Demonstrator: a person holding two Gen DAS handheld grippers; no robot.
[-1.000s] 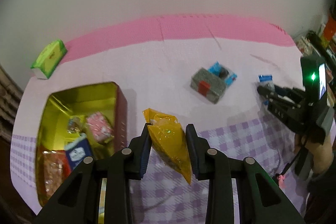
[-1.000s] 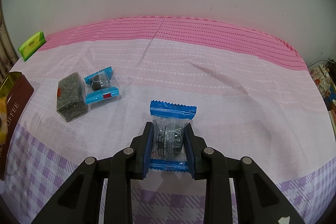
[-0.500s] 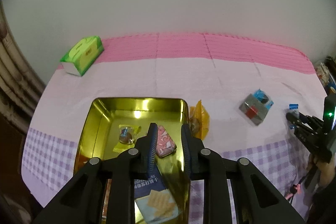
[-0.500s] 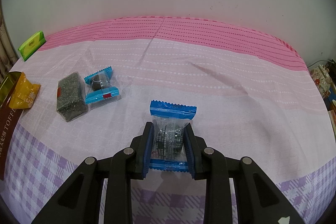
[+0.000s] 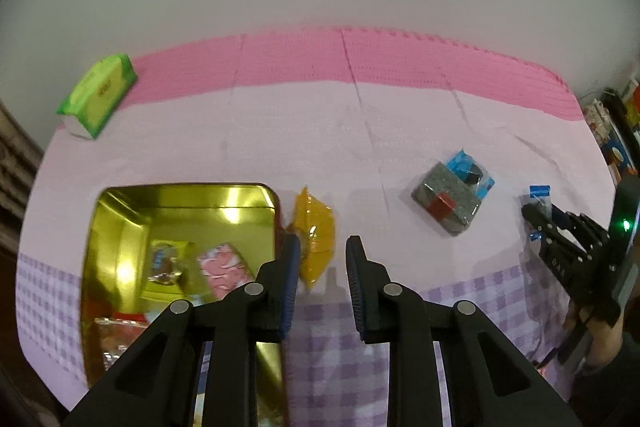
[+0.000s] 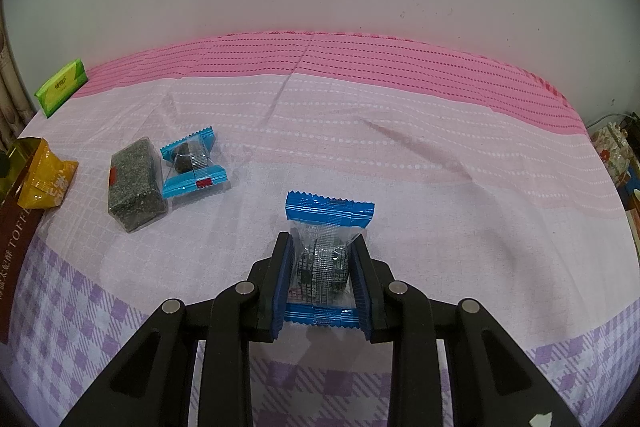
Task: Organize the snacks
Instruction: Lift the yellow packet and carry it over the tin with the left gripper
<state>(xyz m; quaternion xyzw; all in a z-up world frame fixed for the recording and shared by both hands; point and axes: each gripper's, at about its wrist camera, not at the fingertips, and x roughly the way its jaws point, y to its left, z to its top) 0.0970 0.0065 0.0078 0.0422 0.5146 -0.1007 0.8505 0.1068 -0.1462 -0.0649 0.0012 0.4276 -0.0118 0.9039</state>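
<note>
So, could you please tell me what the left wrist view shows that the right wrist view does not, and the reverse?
Left wrist only: the gold inside of the tin with its snacks, such as a pink packet, and the right tool from the side. Right wrist only: the right tool's pads pressing a blue-ended packet, seen close up. Both: the orange packet beside the tin, the grey bar, the small blue packet and the green pack.

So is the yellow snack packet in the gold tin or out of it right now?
Out. The yellow snack packet lies on the tablecloth against the outer side of the gold tin, leaning on its wall.
</note>
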